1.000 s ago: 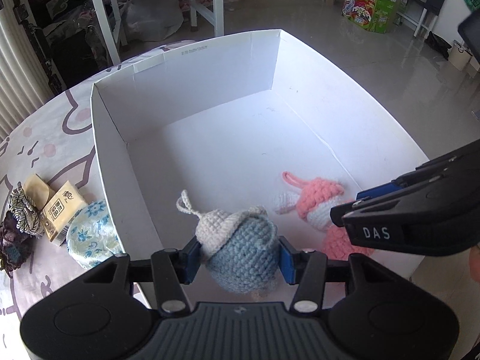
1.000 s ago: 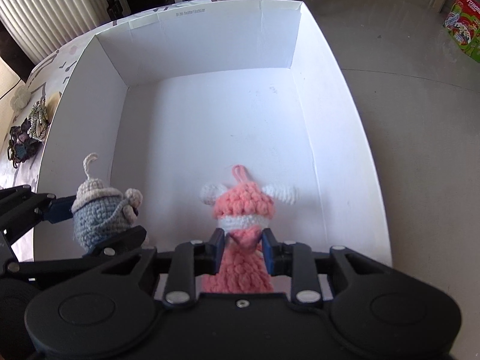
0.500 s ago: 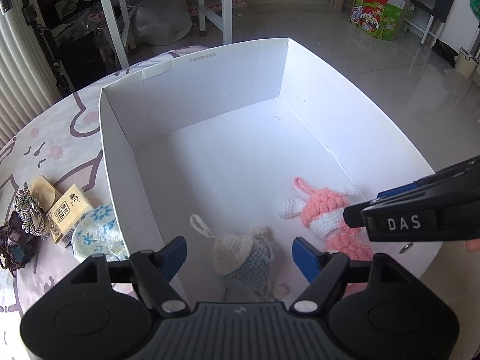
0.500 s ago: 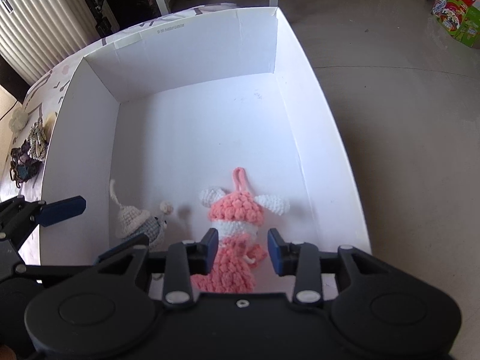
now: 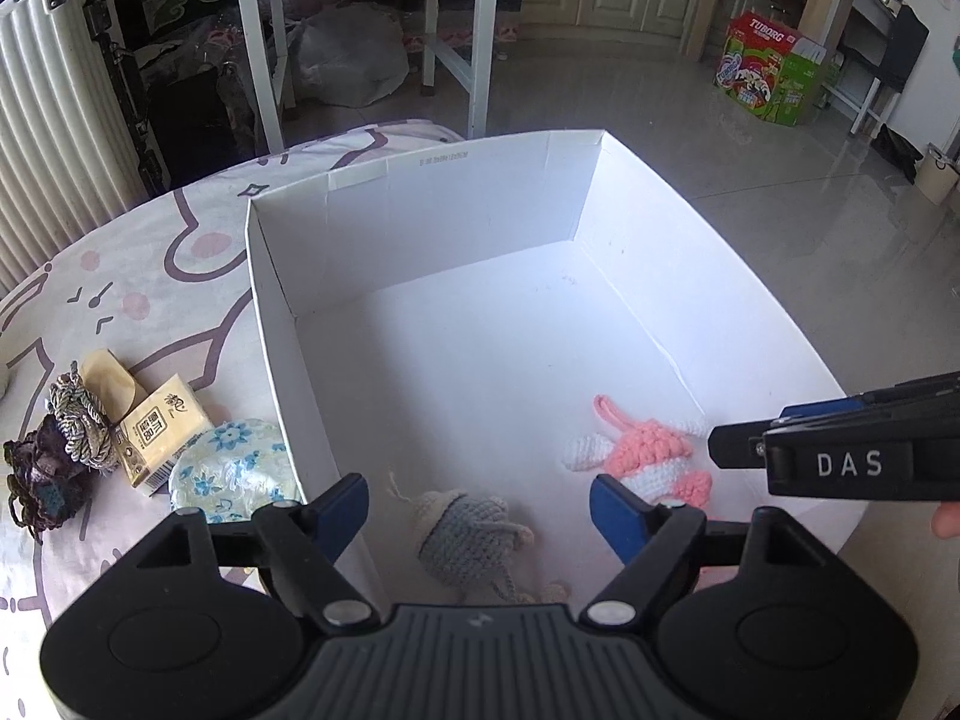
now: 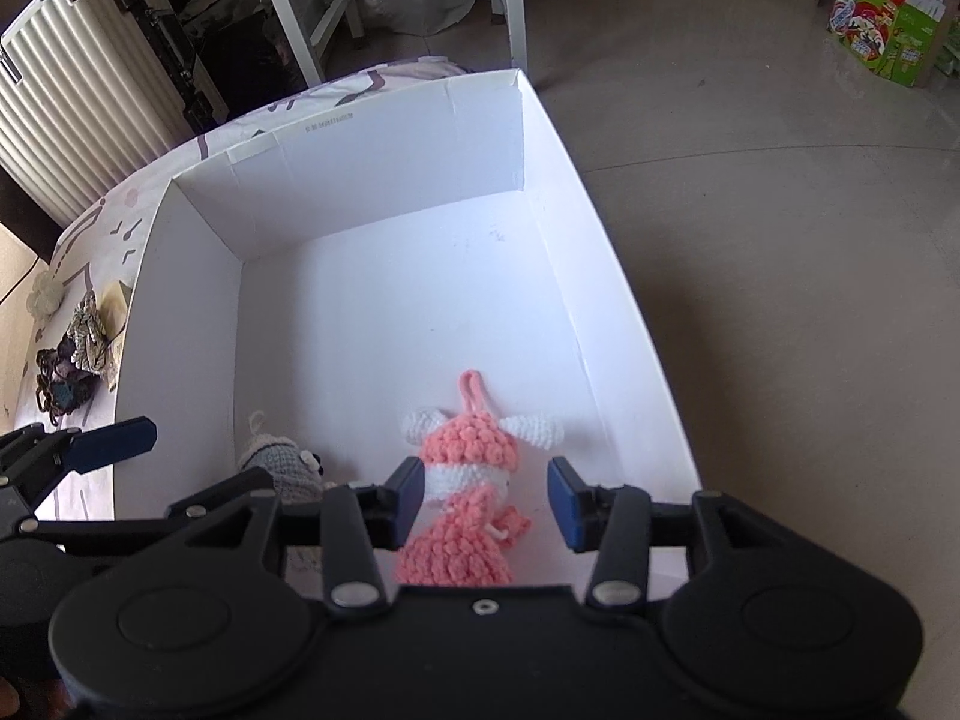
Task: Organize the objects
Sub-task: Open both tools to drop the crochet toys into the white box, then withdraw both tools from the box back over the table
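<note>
A: Both toys have left the jaws since a second ago. Then the left gripper [image 5: 479, 507] was clamped on the grey-blue crochet toy [image 5: 465, 531] and the right gripper [image 6: 485, 495] pinched the pink crochet toy [image 6: 465, 483]; now each lies loose on the floor of the white box [image 5: 420, 228].

B: Jaw state, entry for now?

A: Left: blue pads spread wide, nothing between them touching. Right: also spread apart, though its left pad sits close against the pink toy's white band; I cannot tell if it touches.

B: Positions in the left wrist view?

A: Grey-blue toy at lower centre, near the box's near wall. Pink toy at lower right, partly behind the right gripper's black finger marked DAS. The two toys lie apart.

B: Outside the box?

A: Lower left of the frame, on the patterned tablecloth [image 5: 138, 276]: a floral pouch [image 5: 231, 468] just beside the box wall, a yellow tissue packet [image 5: 159, 429] touching it, then a coil of cord [image 5: 78, 420] and a dark tangled bundle [image 5: 39, 483].
</note>
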